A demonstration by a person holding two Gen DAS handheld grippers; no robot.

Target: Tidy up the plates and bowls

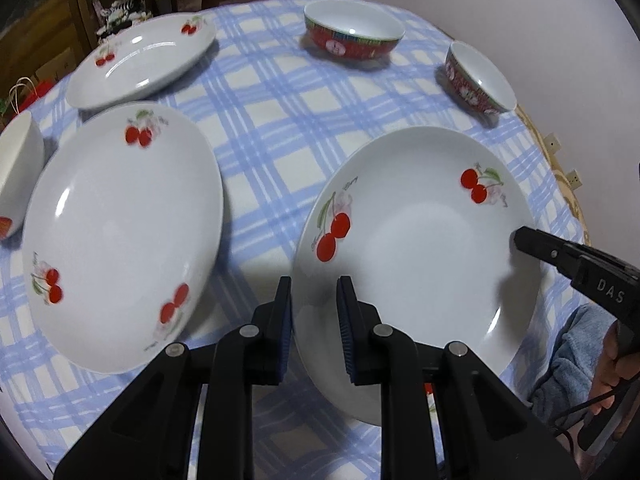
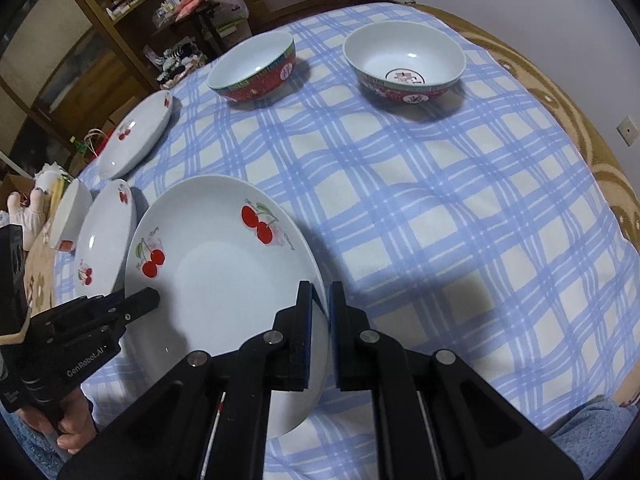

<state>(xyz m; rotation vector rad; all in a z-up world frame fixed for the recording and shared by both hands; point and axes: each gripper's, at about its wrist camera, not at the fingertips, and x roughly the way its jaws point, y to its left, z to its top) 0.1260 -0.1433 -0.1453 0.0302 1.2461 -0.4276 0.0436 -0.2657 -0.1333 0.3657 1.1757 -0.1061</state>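
Observation:
A white cherry-print plate (image 1: pixel 416 264) (image 2: pixel 224 280) hangs a little above the blue checked tablecloth (image 1: pixel 272 112), held at both sides. My left gripper (image 1: pixel 314 284) straddles its left rim, one pad outside and one inside, shut on it. The left gripper (image 2: pixel 144 300) shows at the plate's left edge in the right wrist view. My right gripper (image 2: pixel 320 288) is shut on the opposite rim. Its black tip (image 1: pixel 524 240) shows at the plate's right edge. A second cherry plate (image 1: pixel 120 240) (image 2: pixel 106 236) lies to the left, and a third cherry plate (image 1: pixel 140 60) (image 2: pixel 136 136) lies farther back.
Two red-patterned bowls (image 2: pixel 252 68) (image 2: pixel 404 64) stand at the far side of the table. A white bowl (image 1: pixel 16 172) (image 2: pixel 70 212) sits at the left edge beside the second plate. Wooden shelves with clutter (image 2: pixel 120 20) rise beyond the table. A white wall (image 1: pixel 560 40) closes the right side.

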